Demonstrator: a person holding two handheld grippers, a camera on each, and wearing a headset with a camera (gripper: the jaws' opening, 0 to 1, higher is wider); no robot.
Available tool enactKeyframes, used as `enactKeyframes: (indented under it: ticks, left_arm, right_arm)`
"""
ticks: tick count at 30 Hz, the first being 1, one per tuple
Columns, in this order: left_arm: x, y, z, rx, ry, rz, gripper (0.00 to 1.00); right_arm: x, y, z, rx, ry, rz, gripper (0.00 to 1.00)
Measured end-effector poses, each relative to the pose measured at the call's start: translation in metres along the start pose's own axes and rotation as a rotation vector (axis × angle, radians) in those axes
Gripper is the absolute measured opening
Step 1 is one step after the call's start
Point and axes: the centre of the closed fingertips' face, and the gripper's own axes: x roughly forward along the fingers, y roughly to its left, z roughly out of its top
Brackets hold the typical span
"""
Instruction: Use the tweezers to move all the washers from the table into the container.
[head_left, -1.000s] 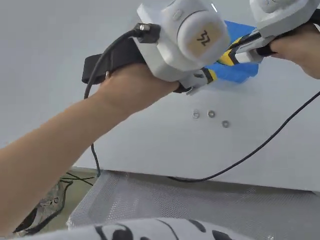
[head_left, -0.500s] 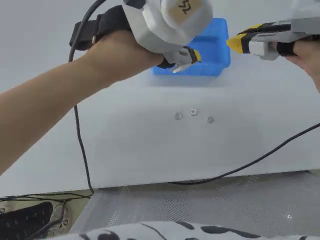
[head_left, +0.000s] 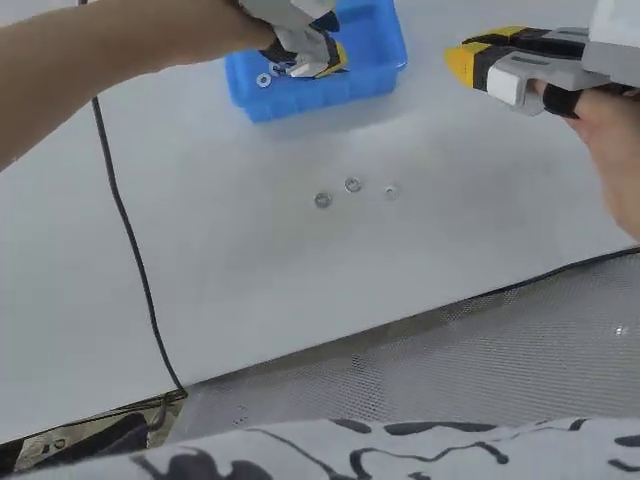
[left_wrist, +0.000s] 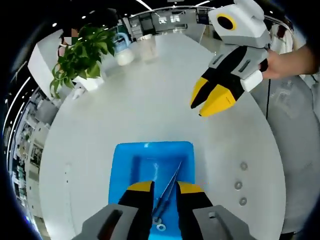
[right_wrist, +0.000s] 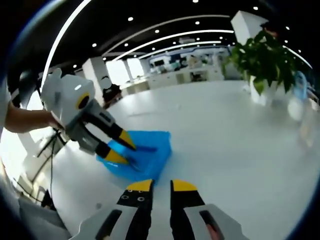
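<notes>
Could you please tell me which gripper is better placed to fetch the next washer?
Left: the left gripper holds the tweezers over the container; the right gripper is shut, holding nothing.

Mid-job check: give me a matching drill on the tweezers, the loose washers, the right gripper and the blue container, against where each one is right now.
Things:
1. tweezers
2. three washers
3. right gripper
4. blue container

Places:
a. on the bare table, outside the container
b. raised off the table, gripping nothing
c. clamped in the left gripper, tips over the container
d. on the table, one washer inside

Pairs: 1-c, 2-a, 3-b, 4-d
</notes>
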Motion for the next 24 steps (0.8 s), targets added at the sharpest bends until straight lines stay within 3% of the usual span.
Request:
enactKeyframes:
  ticks: [2, 3, 10, 15, 17, 21, 24]
  left_arm:
    - [0.008, -0.003, -0.001, 0.017, 0.007, -0.074, 0.08]
    - [0.011, 0.0, 0.0, 0.013, 0.003, -0.076, 0.06]
    - [0.028, -0.008, 0.007, 0.111, 0.012, -0.239, 0.04]
    - [0.028, -0.016, 0.01, 0.136, 0.019, -0.308, 0.04]
    - [0.03, -0.014, 0.011, 0.17, 0.023, -0.307, 0.03]
    - [0.035, -0.014, 0.013, 0.18, 0.024, -0.326, 0.01]
    - [0.038, -0.017, 0.014, 0.205, 0.022, -0.37, 0.0]
  right_arm:
    - [0.0, -0.006, -0.002, 0.032, -0.016, 0.0, 0.08]
    - [0.0, -0.008, -0.003, 0.036, -0.019, -0.002, 0.08]
    - [0.001, -0.026, -0.018, 0.091, -0.018, -0.029, 0.08]
    - [0.004, -0.028, -0.024, 0.127, -0.012, -0.014, 0.08]
    - [0.005, -0.028, -0.025, 0.131, -0.011, -0.012, 0.08]
    - [0.009, -0.032, -0.029, 0.12, -0.001, -0.025, 0.07]
    - [0.008, -0.034, -0.03, 0.14, -0.003, -0.024, 0.08]
